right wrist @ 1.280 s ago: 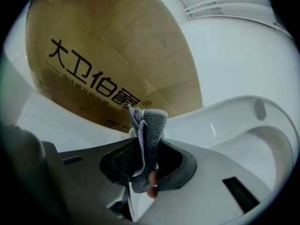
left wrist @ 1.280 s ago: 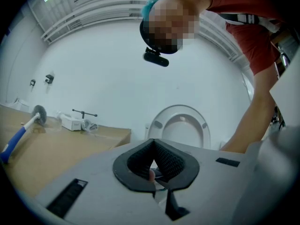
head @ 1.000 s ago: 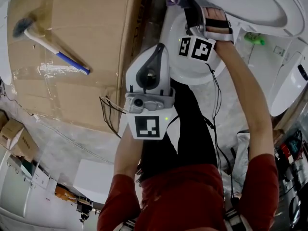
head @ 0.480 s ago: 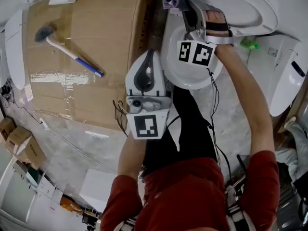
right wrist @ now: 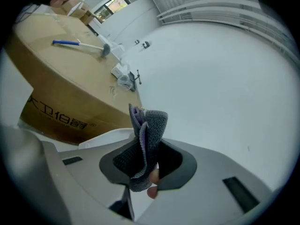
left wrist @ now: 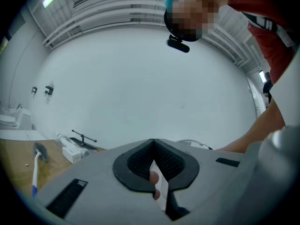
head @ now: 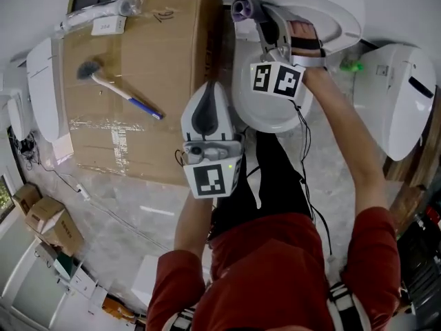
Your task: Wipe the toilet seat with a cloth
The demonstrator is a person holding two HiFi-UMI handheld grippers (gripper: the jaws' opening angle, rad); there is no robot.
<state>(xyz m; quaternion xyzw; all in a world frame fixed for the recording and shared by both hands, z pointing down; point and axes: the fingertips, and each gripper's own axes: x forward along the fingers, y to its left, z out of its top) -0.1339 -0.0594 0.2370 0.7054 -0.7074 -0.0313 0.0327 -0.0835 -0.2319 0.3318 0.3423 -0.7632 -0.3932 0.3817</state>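
- head view: right gripper (head: 256, 21) was stretched up-frame over the white toilet (head: 270, 114), w/ a purple-grey cloth (head: 242, 7) bunched at its tip. couldn't tell from there if the cloth touched the porcelain.
- right gripper view settled the grip: right gripper (right wrist: 143, 150) had its jaws clamped on the cloth (right wrist: 151, 123). the cloth stood up out of the pads as a folded wad, grey knit w/ a purple edge, white wall behind it.
- head view put the left gripper (head: 209, 98) lower in frame, close to the person's torso, over the gap btwn the cardboard box (head: 138, 67) & the toilet. its marker cube faced the cam, and its jaw gap wasn't readable there.
- left gripper view: left gripper (left wrist: 153, 143) had its jaws closed together, nothing btwn the pads, aimed at white wall.
- brush (head: 118, 88) w/ a blue handle lay on the box top. head view showed it whole from above; in the left gripper view the brush (left wrist: 36, 165) sat at the far left edge; in the right gripper view the brush (right wrist: 78, 43) was small & far off.
- only the right gripper view showed the box side (right wrist: 56, 118) w/ dark print.
- only the left gripper view looked back up at the person: red sleeve (left wrist: 267, 18) at upper right.
- only the head view showed a 2nd white unit (head: 400, 95) right of the toilet & a small green item (head: 351, 65) btwn them.
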